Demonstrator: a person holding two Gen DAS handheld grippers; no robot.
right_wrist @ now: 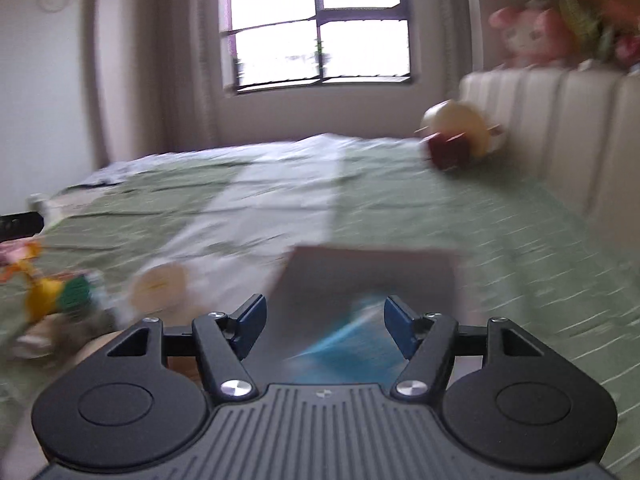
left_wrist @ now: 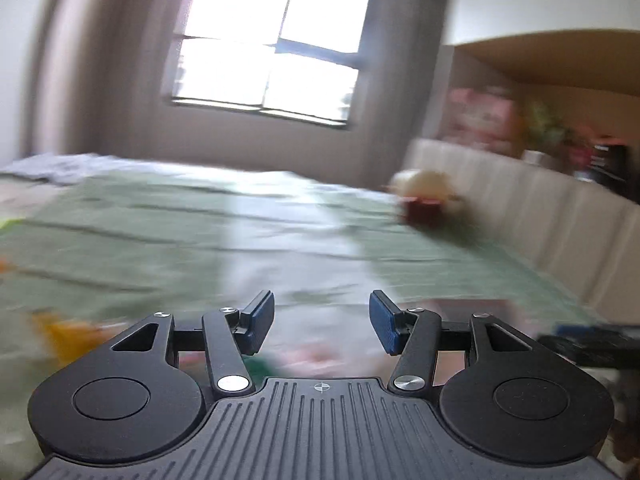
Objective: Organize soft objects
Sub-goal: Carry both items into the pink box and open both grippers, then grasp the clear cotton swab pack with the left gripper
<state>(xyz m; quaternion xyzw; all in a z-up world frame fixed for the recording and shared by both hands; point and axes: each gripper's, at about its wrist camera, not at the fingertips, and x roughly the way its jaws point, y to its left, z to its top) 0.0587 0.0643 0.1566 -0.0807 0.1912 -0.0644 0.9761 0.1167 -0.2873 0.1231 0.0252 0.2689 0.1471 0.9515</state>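
Both views are motion-blurred. A cream and dark red plush toy [left_wrist: 426, 196] sits on the green bedcover at the far right by the headboard; it also shows in the right wrist view [right_wrist: 460, 140]. My left gripper [left_wrist: 322, 320] is open and empty above the bed. My right gripper [right_wrist: 324, 326] is open and empty, above a grey box [right_wrist: 372, 280] with something blue [right_wrist: 352, 340] inside. Small yellow, orange and green soft toys [right_wrist: 52, 296] lie at the left; a yellow one shows in the left wrist view [left_wrist: 66, 334].
A padded cream headboard [right_wrist: 560, 128] runs along the right, with pink plush toys [right_wrist: 528, 36] on the shelf behind it. A window [right_wrist: 320, 24] with curtains is straight ahead. The green bedcover [left_wrist: 160, 232] spreads across the middle.
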